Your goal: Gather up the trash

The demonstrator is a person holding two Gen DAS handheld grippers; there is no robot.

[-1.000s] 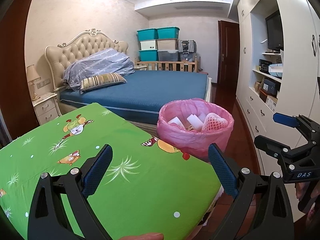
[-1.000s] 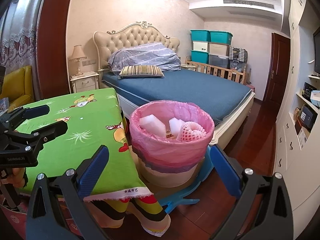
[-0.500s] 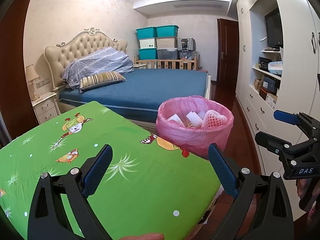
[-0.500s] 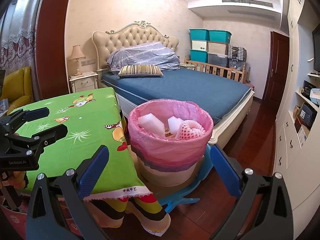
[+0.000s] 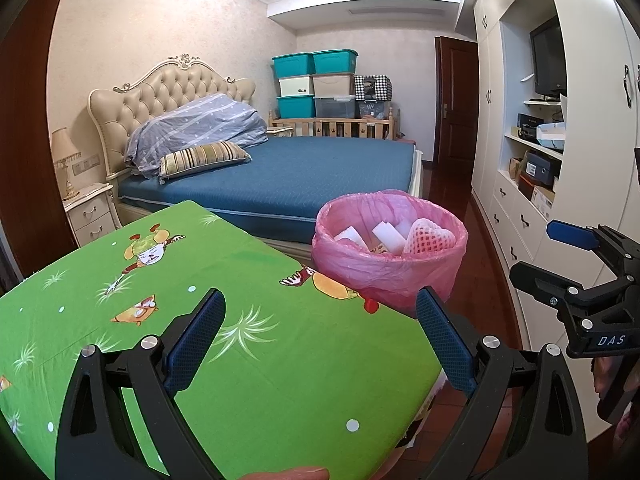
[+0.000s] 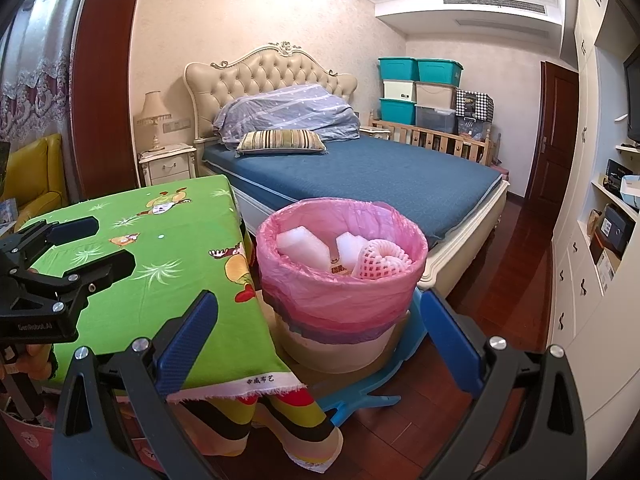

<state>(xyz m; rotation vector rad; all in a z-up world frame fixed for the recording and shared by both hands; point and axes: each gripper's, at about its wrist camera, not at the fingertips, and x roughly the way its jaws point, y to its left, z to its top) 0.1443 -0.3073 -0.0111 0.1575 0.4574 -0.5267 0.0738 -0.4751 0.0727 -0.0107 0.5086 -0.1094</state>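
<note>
Several pieces of trash lie inside the round cream bin lined with a pink plastic bag [image 6: 340,280]: two white foam blocks [image 6: 300,248] and a white-and-pink foam fruit net [image 6: 380,262], the net on the side of the bin away from the table. Just beside the bin, on the net's far side, stands the table covered in a green cartoon-print cloth [image 6: 168,280]; the bin's rim sits level with the tabletop and close against its corner. Under the bin, a light-blue plastic piece [image 6: 360,394] rests on the dark red wooden floor [image 6: 516,264]. Behind the bin is the bed with a blue cover and a tufted cream headboard [image 6: 360,172].

Over the green cloth, well short of the bin, the left gripper [image 5: 320,336] hangs with its blue-padded jaws spread wide and nothing between them. On the floor side, facing the bin, the right gripper [image 6: 318,336] also has its jaws wide apart and empty.
</note>
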